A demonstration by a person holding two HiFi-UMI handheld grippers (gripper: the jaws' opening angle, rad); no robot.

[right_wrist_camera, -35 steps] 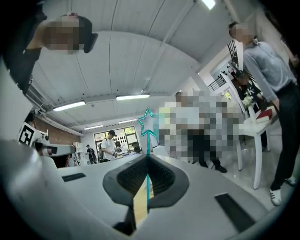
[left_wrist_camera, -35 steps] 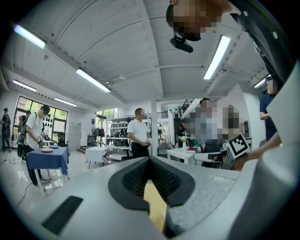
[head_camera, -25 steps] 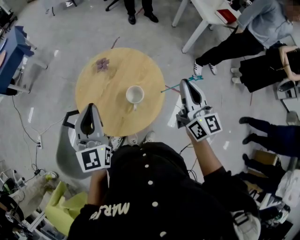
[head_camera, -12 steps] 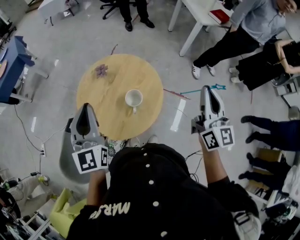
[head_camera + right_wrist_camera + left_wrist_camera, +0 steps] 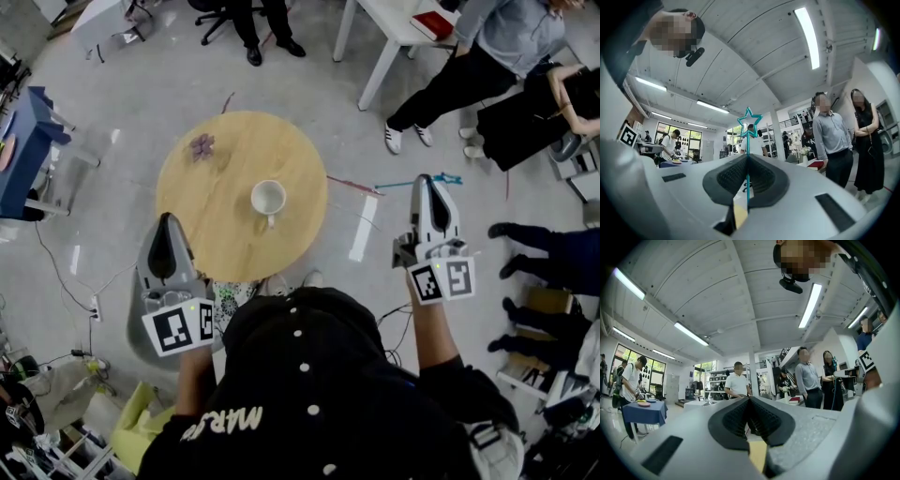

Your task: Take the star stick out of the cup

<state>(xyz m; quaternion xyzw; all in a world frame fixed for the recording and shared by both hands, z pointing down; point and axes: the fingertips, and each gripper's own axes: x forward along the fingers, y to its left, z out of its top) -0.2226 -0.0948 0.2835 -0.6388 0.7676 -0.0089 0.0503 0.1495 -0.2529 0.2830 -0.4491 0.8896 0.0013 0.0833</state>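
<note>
While pinching the star stick (image 5: 748,140) in the right gripper (image 5: 747,161), hold the pads pressed tight on the thin teal shaft, with the star riding above the jaws. Judge the extraction as done or all but done: note the stick well clear of the cup (image 5: 269,198), out past the right edge of the table and over the floor. Carry level and slow. Avoid any twist of the wrist, to prevent pivoting or slipping of so slim a shaft between ribbed pads. Leave the left gripper (image 5: 750,401) as found: jaws pressed together, nothing between them, held off the near-left rim of the table. If setting the stick down next, choose a bare patch and lower fully before loosening the pinch.

Treat the round wooden table (image 5: 216,244) as the work surface: pale and plain, carrying only the white cup near its middle and a small purplish item (image 5: 201,144) toward the far-left edge. Expect a grey concrete floor (image 5: 122,84) with a pale strip (image 5: 361,228) just right of the table and cables (image 5: 56,272) at left. Mind bystanders (image 5: 459,80) close on the right, a white table (image 5: 394,19) bearing a red book (image 5: 433,23) beyond, and long ceiling lights (image 5: 808,35) overhead.
</note>
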